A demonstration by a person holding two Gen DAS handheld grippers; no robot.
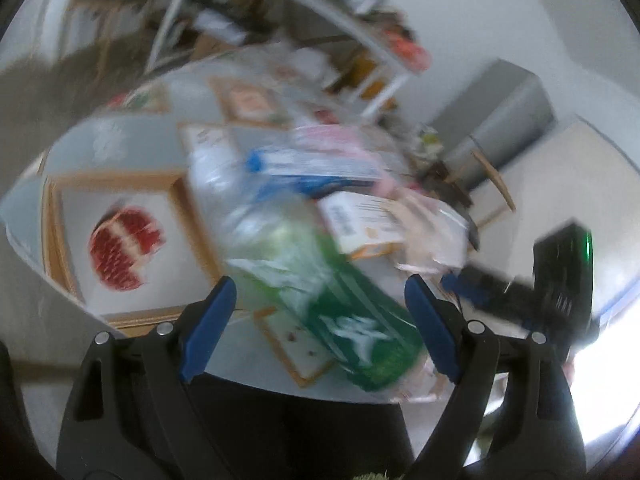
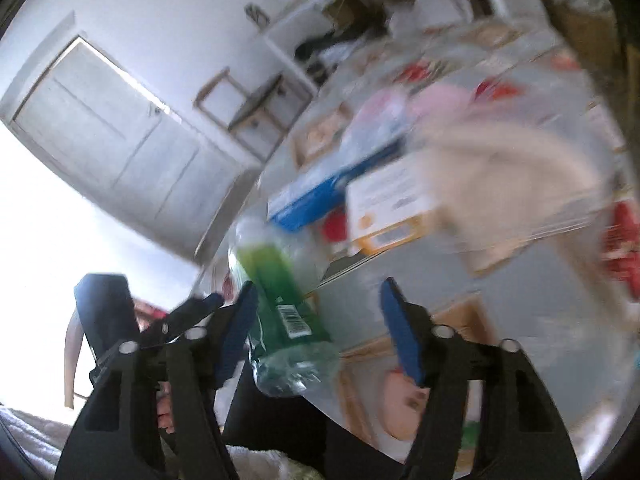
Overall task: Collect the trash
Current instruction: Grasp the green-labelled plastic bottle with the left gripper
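Note:
Both views are motion-blurred. A clear plastic bottle with a green label (image 1: 340,312) lies on the table edge between the fingers of my open left gripper (image 1: 320,320). It also shows in the right wrist view (image 2: 280,304), just inside the left finger of my open right gripper (image 2: 316,324); touching cannot be told. Beyond it lie a blue and white box (image 1: 316,168), a white and orange carton (image 1: 360,220) and crumpled clear and pink wrapping (image 2: 500,168). My right gripper (image 1: 520,296) shows at the right of the left wrist view, and my left gripper (image 2: 192,312) shows at the left of the right wrist view.
The grey table (image 1: 120,140) carries cork-framed placemats, one with a red fruit picture (image 1: 124,248). A white shelf unit (image 1: 360,32) full of clutter stands behind. A white door (image 2: 120,128) and a wooden chair (image 2: 256,108) are across the room.

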